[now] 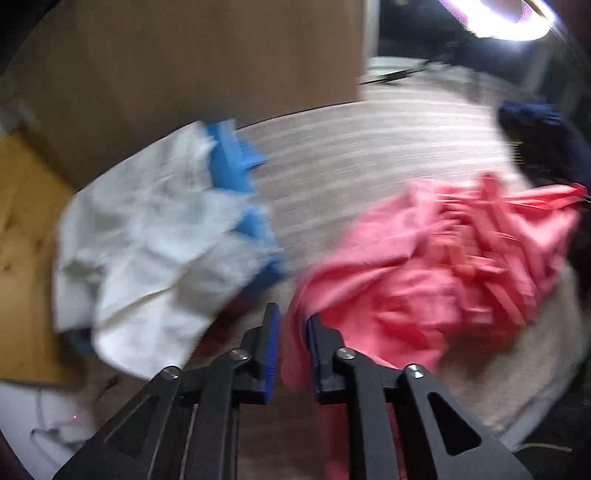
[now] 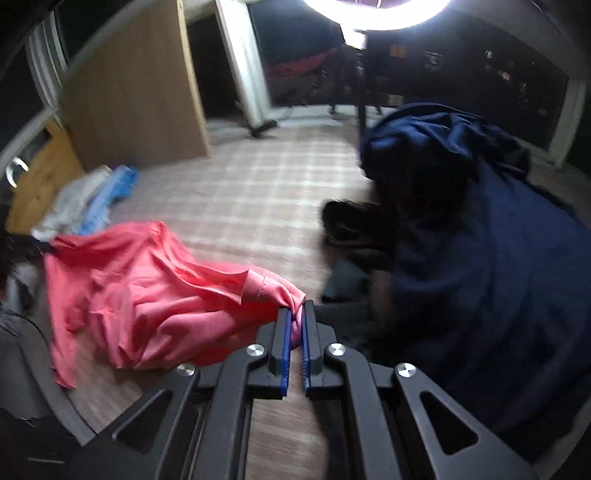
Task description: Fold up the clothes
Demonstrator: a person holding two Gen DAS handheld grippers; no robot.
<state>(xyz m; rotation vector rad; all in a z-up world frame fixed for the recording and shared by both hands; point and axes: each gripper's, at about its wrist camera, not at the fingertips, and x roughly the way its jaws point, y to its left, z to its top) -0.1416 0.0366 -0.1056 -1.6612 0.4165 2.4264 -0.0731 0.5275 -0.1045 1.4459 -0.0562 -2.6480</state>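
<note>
A pink garment (image 2: 147, 295) lies crumpled on the checked table cover (image 2: 251, 192), stretched between both grippers. My right gripper (image 2: 295, 314) is shut on a bunched corner of it, near the front of the table. In the blurred left wrist view, my left gripper (image 1: 293, 325) has an edge of the pink garment (image 1: 424, 280) running between its blue pads (image 1: 271, 350) and is shut on it. A white and blue garment (image 1: 155, 236) lies rumpled to the left of the pink one and shows as a white and blue garment (image 2: 88, 199) in the right wrist view.
A heap of dark navy clothes (image 2: 480, 240) fills the table's right side, with a black item (image 2: 351, 221) at its left edge. A wooden cabinet (image 2: 129, 103) stands behind the table at the left. A ring light (image 2: 373, 11) glares overhead.
</note>
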